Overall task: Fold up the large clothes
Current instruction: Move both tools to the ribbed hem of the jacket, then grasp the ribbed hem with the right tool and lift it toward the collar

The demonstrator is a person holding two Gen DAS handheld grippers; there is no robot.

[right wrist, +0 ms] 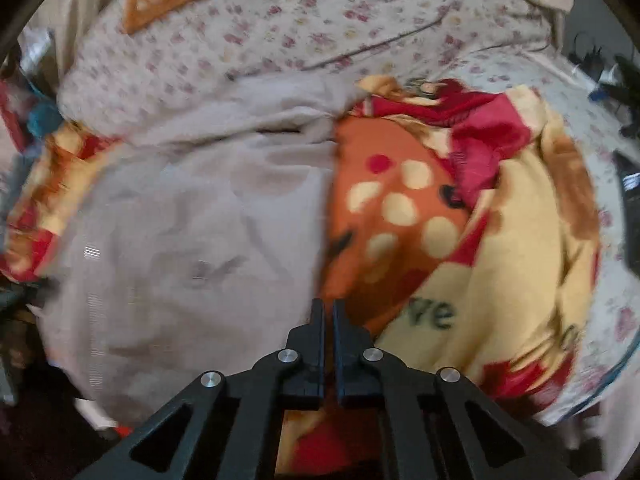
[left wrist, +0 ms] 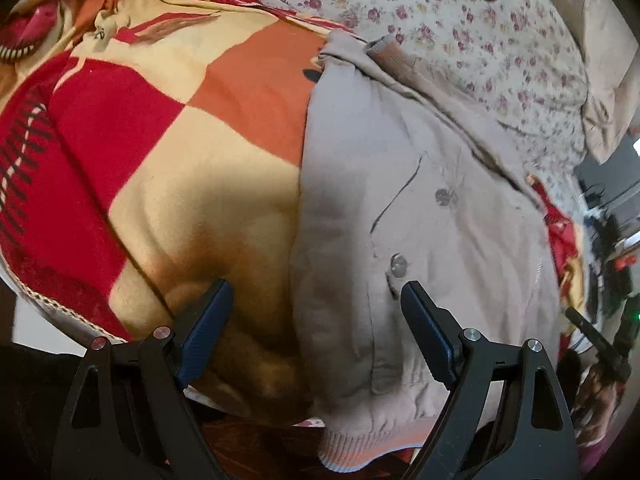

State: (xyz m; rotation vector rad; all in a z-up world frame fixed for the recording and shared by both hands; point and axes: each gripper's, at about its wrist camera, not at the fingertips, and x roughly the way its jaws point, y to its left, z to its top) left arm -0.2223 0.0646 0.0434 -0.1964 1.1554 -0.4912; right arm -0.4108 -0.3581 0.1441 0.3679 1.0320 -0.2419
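- Currently, a beige jacket [left wrist: 420, 184] lies on a bed, spread over a checked red, orange and cream blanket [left wrist: 168, 128]; a floral sheet [left wrist: 460, 40] covers the bed toward twelve o'clock.
- Seen from the left wrist, the jacket fills the area from the centre to three o'clock. Its snap buttons [left wrist: 399, 264] face up, its ribbed hem [left wrist: 360, 452] sits at six o'clock, and a ribbed cuff [left wrist: 386, 54] lies near twelve o'clock.
- The left gripper [left wrist: 316, 300] hangs over the jacket's long edge with its jaws wide apart and nothing between them; one blue pad [left wrist: 208, 320] is above the blanket, the other above the jacket.
- Seen from the right wrist, which is blurred, the jacket occupies the centre to nine o'clock, and the blanket the centre to three o'clock.
- The right gripper [right wrist: 328, 308] has its jaws pressed together with no cloth caught between them, above the line where jacket meets blanket.
- Judging by its narrow outline and straight edge, the jacket may already be folded in lengthwise. Folding it crosswise into a compact bundle appears to remain.
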